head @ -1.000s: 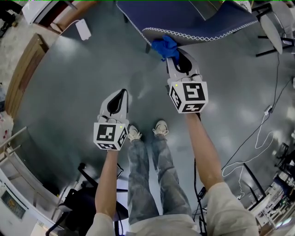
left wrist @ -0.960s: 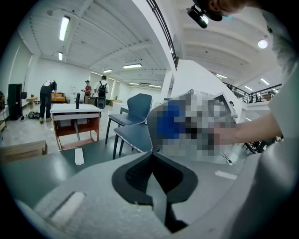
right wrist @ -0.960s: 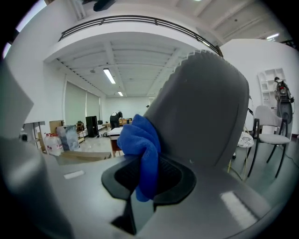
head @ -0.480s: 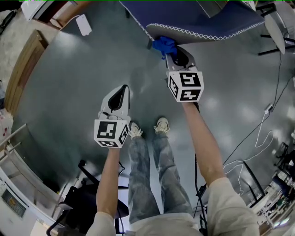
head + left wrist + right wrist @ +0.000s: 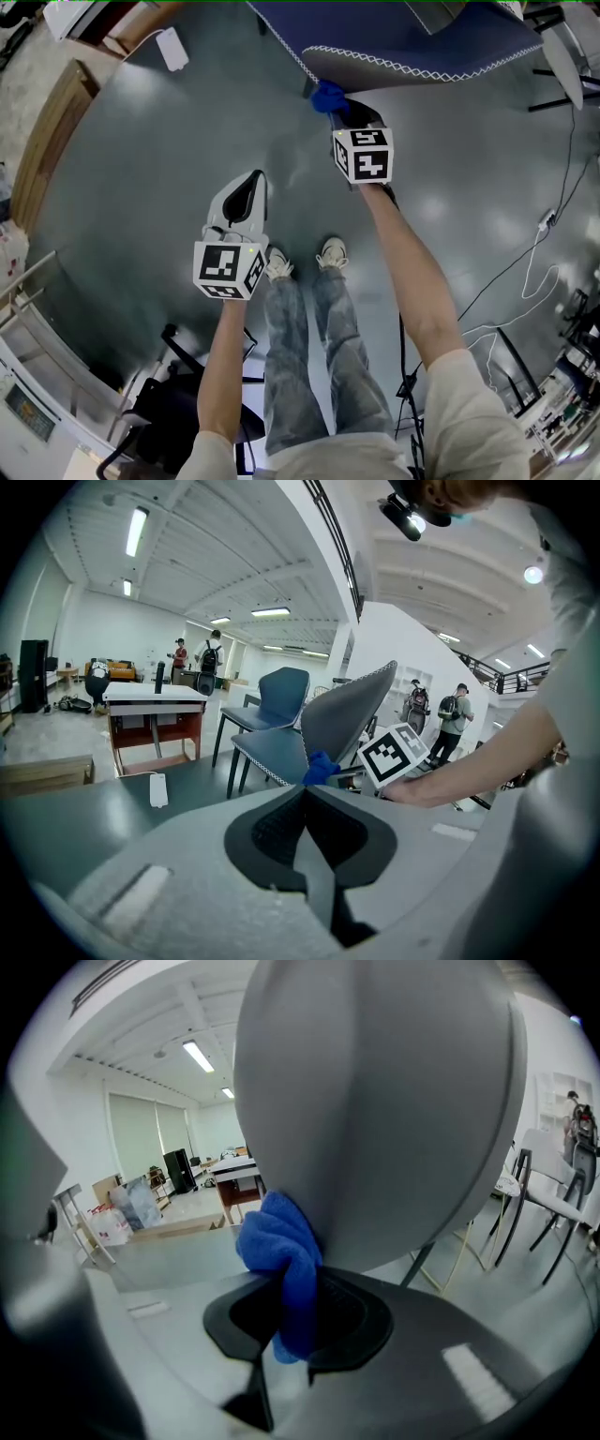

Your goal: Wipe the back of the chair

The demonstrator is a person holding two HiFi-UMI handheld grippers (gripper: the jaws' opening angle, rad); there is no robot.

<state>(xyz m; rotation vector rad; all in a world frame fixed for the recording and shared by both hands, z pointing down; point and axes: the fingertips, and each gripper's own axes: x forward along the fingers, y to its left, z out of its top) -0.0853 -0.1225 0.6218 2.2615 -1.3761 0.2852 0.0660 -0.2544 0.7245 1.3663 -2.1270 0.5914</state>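
Observation:
A chair with a blue seat and white stitching [image 5: 403,42] stands at the top of the head view; its grey back [image 5: 375,1101] fills the right gripper view. My right gripper [image 5: 339,105] is shut on a blue cloth [image 5: 328,96], and the cloth [image 5: 279,1251] presses against the grey back's lower edge. In the left gripper view the chair's back [image 5: 347,714] and the cloth [image 5: 321,767] show ahead. My left gripper [image 5: 246,187] hangs lower left over the floor, shut with nothing in it.
Grey floor [image 5: 150,159] lies below. A white power adapter [image 5: 172,49] rests on it at upper left. Cables [image 5: 525,281] trail at right. A second blue chair [image 5: 277,697] and a desk [image 5: 150,710] stand farther off. My shoes [image 5: 328,255] are below the grippers.
My right gripper has moved forward and up with the blue cloth, now tucked under the chair's edge. The left gripper has barely shifted.

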